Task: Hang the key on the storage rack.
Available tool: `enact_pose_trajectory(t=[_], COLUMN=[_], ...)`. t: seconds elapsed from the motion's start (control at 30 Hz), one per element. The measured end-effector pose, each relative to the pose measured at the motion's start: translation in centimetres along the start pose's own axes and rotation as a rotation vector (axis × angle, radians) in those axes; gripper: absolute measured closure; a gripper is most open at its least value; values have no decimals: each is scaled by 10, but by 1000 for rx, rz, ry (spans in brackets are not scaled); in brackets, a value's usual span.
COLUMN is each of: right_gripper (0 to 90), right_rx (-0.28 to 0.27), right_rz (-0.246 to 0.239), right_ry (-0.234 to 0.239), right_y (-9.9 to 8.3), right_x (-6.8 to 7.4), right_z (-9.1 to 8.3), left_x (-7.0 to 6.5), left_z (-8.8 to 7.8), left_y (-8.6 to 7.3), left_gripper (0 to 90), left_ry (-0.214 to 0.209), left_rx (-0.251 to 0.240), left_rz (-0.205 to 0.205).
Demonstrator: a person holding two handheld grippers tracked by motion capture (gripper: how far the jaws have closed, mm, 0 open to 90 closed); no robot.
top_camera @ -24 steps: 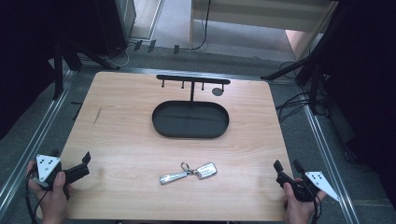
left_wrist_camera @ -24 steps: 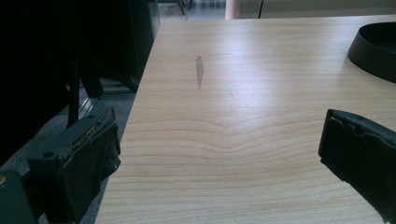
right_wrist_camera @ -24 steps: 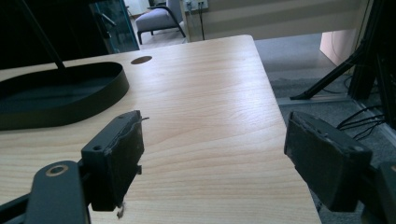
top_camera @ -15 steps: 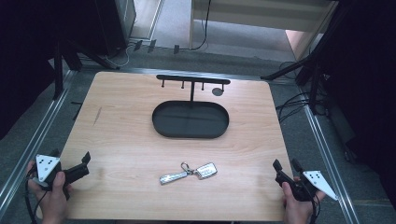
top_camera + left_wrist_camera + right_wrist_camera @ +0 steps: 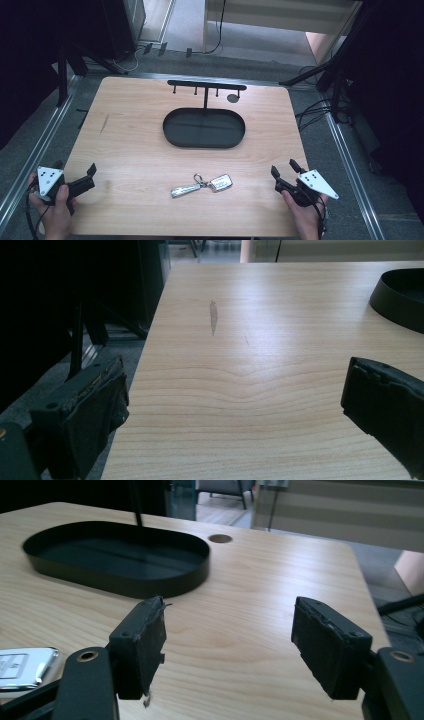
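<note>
A pale wooden table (image 5: 135, 145) stands on a grey floor (image 5: 190, 30) in a dim room, with dark stands at both sides and a light cabinet (image 5: 280, 15) at the far end. A black oval tray (image 5: 172, 135), with a hook rack (image 5: 205, 85) rising from it, sits toward the far middle. The keys (image 5: 202, 184) lie flat near the front edge, with bare wood all around them. The left gripper (image 5: 87, 179) rests at the near left corner, jaws apart and empty. The right gripper (image 5: 283, 170) is at the near right, jaws likewise apart and empty, well right of the keys.
</note>
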State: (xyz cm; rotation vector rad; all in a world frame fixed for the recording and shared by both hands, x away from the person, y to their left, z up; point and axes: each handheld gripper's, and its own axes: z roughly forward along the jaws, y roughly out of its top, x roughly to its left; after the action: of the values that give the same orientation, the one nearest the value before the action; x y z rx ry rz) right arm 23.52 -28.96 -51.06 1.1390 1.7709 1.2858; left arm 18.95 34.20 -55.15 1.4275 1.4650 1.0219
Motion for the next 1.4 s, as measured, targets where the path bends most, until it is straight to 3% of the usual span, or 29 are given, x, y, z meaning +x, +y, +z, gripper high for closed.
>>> enact_pose_trajectory(t=[0.37, 0.63, 0.93, 1.4], right_gripper=[333, 341, 358, 428], right_rx=[15, 27, 46, 73], right_rz=[-66, -131, -162, -198], right_ry=[130, 218, 279, 440], right_y=[23, 35, 39, 42], right_x=[30, 60, 80, 106], right_z=[19, 38, 51, 65], left_x=[0, 1, 1, 1], left_z=[0, 1, 1, 1], left_y=[0, 0, 0, 0], left_gripper=[0, 0, 0, 0], left_ry=[-2, -5, -10, -12], left_rx=[4, 0, 1, 0], left_rz=[2, -3, -6, -6])
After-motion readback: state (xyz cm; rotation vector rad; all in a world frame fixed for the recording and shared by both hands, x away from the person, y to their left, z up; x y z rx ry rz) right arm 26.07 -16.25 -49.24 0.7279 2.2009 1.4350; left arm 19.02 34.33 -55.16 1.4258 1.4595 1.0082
